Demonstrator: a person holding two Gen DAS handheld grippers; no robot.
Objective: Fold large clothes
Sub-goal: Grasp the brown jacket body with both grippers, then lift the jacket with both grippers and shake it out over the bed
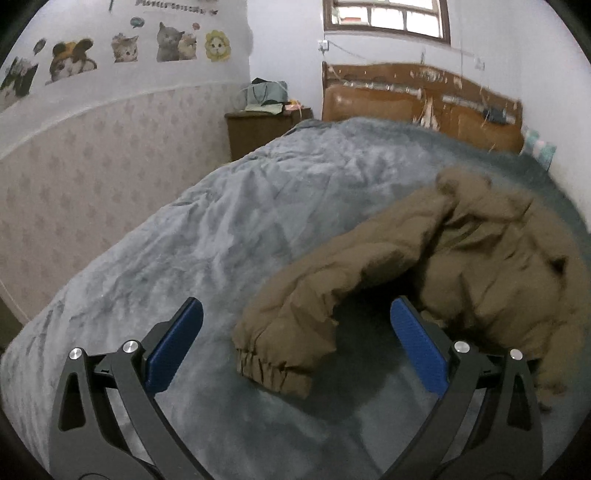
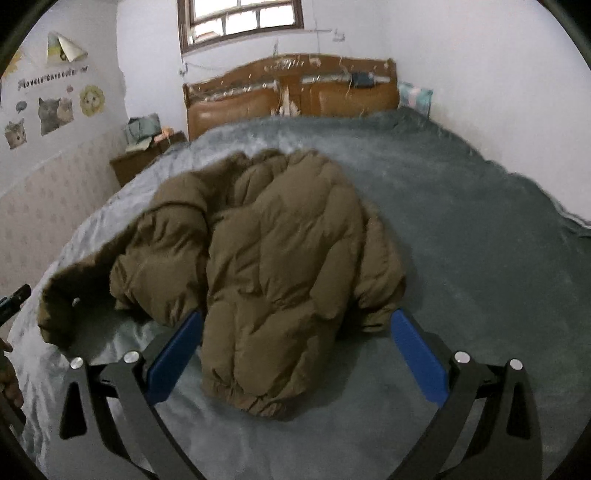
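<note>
Wall lettering [image 2: 53,76] above the cat stickers [image 1: 168,42], blurred and too small to read; no brand or label readable on the jacket.

Left gripper [image 1: 295,339] held low over the grey blanket [image 1: 229,229], aimed toward the wooden headboard [image 1: 417,99]. Blue pads [image 1: 173,350] spread wide, gripping nothing. Elastic cuff of a sleeve [image 1: 273,369] lying on the blanket between the two fingers, nearer the left one; contact with either pad not seen. Rest of the brown puffer jacket [image 1: 461,251] heaped to the right, its edge just behind the right finger.

Right gripper [image 2: 295,350] likewise low and pointed up the bed toward the headboard [image 2: 291,92]. Fingers [image 2: 417,354] wide apart, empty. Jacket [image 2: 266,251] crumpled in the middle of the bed, unfolded, a padded lobe with a gathered hem reaching down between the two fingers. Left pad right against or just under the fabric; which, cannot tell. Right pad just beside the jacket's edge.

At the left edge of the right wrist view, part of a hand [image 2: 9,380] and a dark piece of the other tool [image 2: 13,301].

Nightstand [image 2: 147,155] beside the headboard with a greenish bag on top; window [image 2: 240,18] above the bed.
</note>
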